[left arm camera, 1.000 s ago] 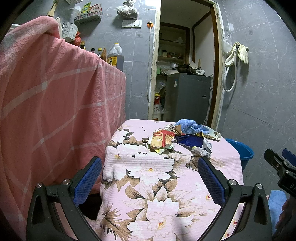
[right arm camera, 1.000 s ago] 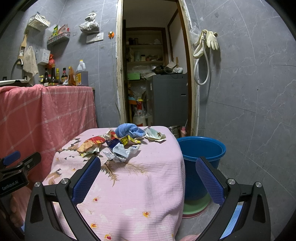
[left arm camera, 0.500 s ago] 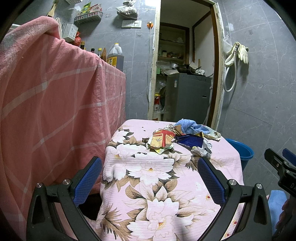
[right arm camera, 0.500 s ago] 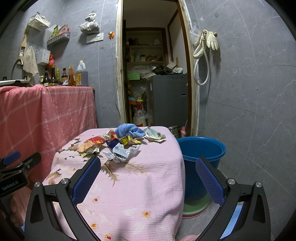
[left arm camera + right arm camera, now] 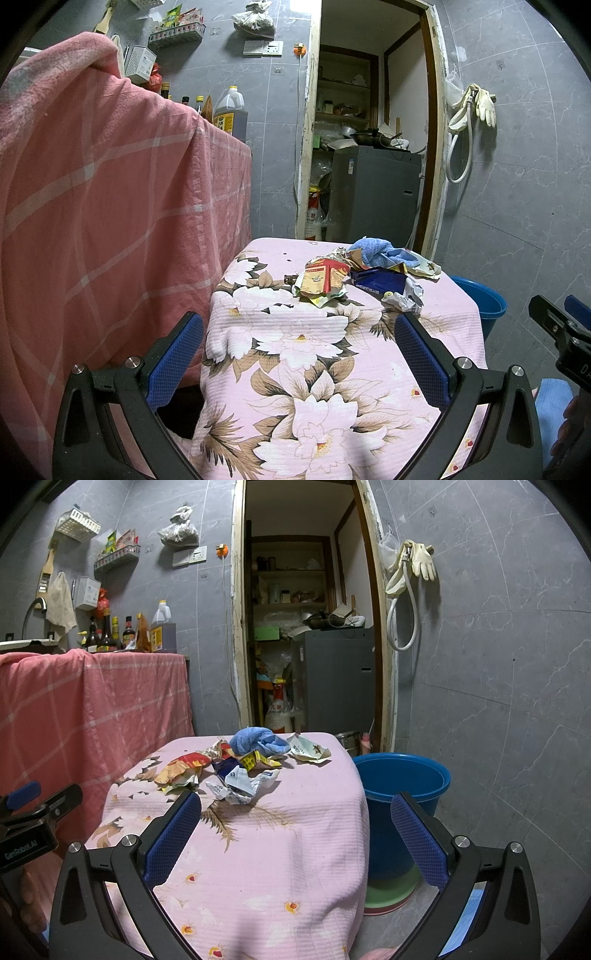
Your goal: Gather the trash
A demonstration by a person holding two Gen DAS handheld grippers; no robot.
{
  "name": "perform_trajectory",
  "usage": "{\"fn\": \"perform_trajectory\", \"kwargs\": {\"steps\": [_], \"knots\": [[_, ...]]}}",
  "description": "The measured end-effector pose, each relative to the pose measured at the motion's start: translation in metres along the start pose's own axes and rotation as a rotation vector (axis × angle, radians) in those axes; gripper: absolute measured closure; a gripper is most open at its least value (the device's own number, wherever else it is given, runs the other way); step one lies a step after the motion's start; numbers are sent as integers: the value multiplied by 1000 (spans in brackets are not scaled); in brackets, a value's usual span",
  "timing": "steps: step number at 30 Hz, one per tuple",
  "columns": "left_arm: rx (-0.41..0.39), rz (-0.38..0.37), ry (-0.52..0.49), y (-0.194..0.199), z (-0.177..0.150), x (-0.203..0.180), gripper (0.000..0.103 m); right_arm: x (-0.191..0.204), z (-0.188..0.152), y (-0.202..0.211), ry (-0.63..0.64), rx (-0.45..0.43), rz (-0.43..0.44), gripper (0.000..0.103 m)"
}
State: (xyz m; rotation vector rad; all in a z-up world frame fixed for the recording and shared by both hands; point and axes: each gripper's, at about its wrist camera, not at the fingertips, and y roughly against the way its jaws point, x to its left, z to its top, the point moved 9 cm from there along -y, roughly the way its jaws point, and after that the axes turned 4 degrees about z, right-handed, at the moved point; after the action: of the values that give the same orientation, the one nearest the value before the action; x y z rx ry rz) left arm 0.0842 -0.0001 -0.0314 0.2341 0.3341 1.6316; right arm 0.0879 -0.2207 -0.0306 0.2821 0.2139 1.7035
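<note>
Left wrist view: near table [image 5: 295,369] front-left. Right wrist view: front-right. Both face doorway [image 5: 306,627], share trash pile [image 5: 354,277].

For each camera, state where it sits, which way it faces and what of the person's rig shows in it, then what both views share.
Left wrist: sits on the left gripper, at the table's near left corner, facing the trash pile and doorway; own open fingers frame it, the right gripper at the right edge.
Right wrist: sits on the right gripper, facing the table's right side and blue bucket; own open fingers show, the left gripper at the left edge.
Shared: floral tablecloth, trash pile, blue towel, bucket, doorway.
</note>
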Motion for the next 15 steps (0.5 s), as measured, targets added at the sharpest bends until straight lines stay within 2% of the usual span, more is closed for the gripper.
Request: {"fn": "perform_trajectory", "kwargs": {"steps": [15], "knots": [[-14,4,7,-3,4,0,2,5,7,1,18,-20,11,0]]}}
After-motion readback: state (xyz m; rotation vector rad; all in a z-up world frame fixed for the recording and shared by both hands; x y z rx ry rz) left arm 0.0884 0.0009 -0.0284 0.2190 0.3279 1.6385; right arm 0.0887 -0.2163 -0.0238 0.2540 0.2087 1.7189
